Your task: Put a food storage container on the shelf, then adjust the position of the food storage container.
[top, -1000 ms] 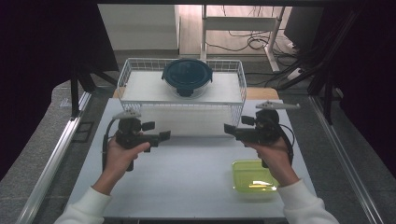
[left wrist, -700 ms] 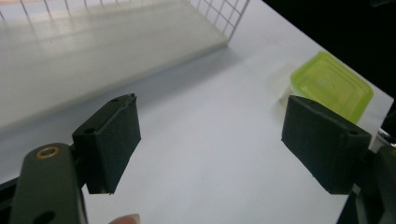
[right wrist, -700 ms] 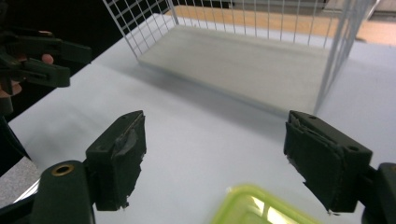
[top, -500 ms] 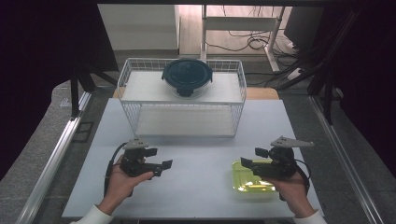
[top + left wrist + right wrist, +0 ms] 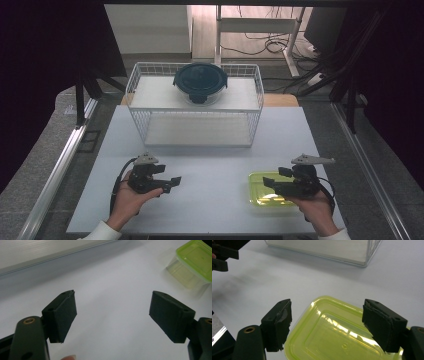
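A lime-green lidded plastic container (image 5: 259, 189) (image 5: 337, 332) lies at the table's front right. My right gripper (image 5: 274, 178) (image 5: 327, 322) hovers just over its lid, pointing left. Its jaws stand open and have just been closing slightly, with nothing pressed between them and the lid showing below the gap. My left gripper (image 5: 170, 183) (image 5: 112, 315) is low over the bare white table (image 5: 215, 160) at the front left. It is open and empty, and it points right toward the container (image 5: 193, 263).
A white wire basket (image 5: 145, 117) (image 5: 367, 255) stands at the back of the table, with a dark round lidded bowl (image 5: 200, 80) on its upper shelf. Table edges and metal rails run along both sides. The other gripper (image 5: 222, 255) appears in the right gripper view's top left corner.
Both hands came down and back toward the table's front edge. The right gripper ended up over the green container, and the left one is low over the tabletop.
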A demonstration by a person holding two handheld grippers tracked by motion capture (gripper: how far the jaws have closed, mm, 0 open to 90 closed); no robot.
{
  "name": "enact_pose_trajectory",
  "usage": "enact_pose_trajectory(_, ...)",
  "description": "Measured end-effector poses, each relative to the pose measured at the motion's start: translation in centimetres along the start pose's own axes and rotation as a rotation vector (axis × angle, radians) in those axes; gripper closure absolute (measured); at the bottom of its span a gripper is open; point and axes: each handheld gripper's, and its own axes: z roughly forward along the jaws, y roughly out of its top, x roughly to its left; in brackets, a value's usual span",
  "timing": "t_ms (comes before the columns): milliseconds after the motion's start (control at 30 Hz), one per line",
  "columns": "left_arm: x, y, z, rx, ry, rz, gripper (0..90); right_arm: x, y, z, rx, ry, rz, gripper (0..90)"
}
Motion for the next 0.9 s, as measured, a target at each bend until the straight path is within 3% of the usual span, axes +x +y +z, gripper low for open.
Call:
enact_pose_trajectory(133, 0.1, 0.0, -0.1, -0.004, 0.008, -0.009, 20.2, -0.3, 0.0, -0.4, -0.003, -0.009, 0.0, 24.6)
enact_pose_trajectory(267, 0.2, -0.1, 0.1, 0.007, 0.02, -0.013, 19.9, -1.2, -0.2, -1.4, 0.007, -0.08, -0.004, 26.9)
enact_pose_trajectory(433, 0.3, -0.3, 0.1, 0.015, 0.027, -0.025, 20.0, -2.1, -0.7, -2.8, 0.001, -0.1, 0.042, 29.8)
enact_pose_trajectory(567, 0.3, -0.5, 0.0, 0.021, 0.026, -0.03, 20.0, -3.0, -1.5, -4.4, 0.012, -0.179, 0.063, 37.6)
enact_pose_trajectory(600, 0.3, -0.5, -0.1, 0.018, 0.026, -0.031, 20.0, -3.0, -1.5, -4.4, 0.012, -0.179, 0.063, 37.6)
enact_pose_trajectory(800, -0.3, -1.3, -0.1, 0.042, 0.013, -0.029, 20.3, -4.4, -3.6, -5.9, 0.052, -0.228, 0.1, 59.5)
enact_pose_trajectory(833, -0.3, -1.3, -0.1, 0.042, 0.013, -0.029, 20.3, -4.4, -3.6, -5.9, 0.052, -0.228, 0.1, 59.5)
enact_pose_trajectory(900, -0.6, -1.4, 0.1, 0.053, 0.009, -0.018, 20.3, -5.1, -4.0, -5.8, 0.081, -0.265, 0.112, 70.6)
